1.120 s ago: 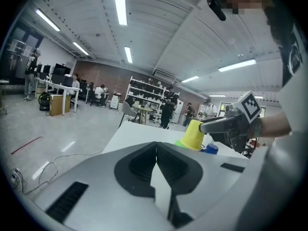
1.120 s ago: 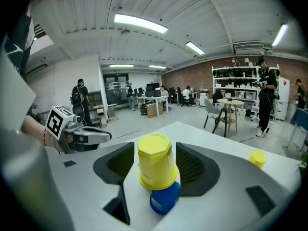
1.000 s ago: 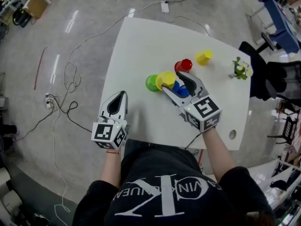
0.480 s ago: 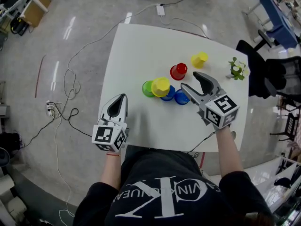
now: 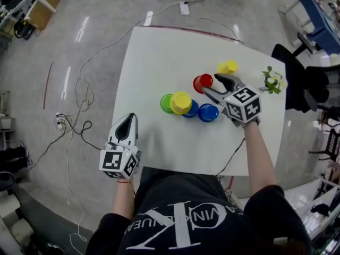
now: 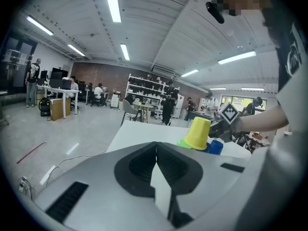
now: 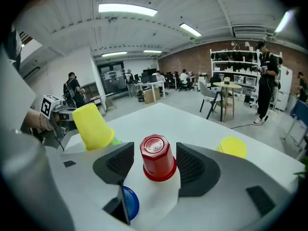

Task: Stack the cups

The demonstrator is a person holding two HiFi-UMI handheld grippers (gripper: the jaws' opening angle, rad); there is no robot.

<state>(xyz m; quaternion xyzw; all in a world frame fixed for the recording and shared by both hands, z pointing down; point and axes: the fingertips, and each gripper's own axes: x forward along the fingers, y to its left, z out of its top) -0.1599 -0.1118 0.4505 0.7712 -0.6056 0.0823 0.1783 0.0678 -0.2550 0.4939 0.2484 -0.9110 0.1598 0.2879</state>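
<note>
The red cup (image 7: pixel 157 159) stands upside down to the right of the tabletop's (image 5: pixel 159 57) centre, toward the far right corner. The right tongs (image 5: pixel 214 85) are open, with one jaw on each side of this cup. A gap shows on both sides, so the cup is not yet gripped. At the centre of the tabletop a yellow cup (image 5: pixel 180 102), also upside down, stands in a tight cluster with a green cup (image 5: pixel 166 103) on its left and a blue cup (image 5: pixel 192 110) on its right. It appears to sit on top of one of them, but which one cannot be told. A second blue cup (image 5: pixel 207 112) stands just beside the cluster, and a second yellow cup (image 5: pixel 228 67) stands alone near the far right corner. Judged progress: at most one stack is started, and the red cup, the second blue cup and the second yellow cup remain loose. The left tongs (image 5: pixel 129 120) are closed and empty, held at the near left edge. A plant sprig (image 5: pixel 272 78) lies at the right edge. The tabletop is plain white. Around it is a glossy grey floor (image 5: pixel 79 47) with loose cables (image 5: pixel 79 89). The gripper views show shelves (image 6: pixel 144 88), strip lights (image 6: pixel 113 4) and people (image 6: pixel 169 107) in an open workshop.
</note>
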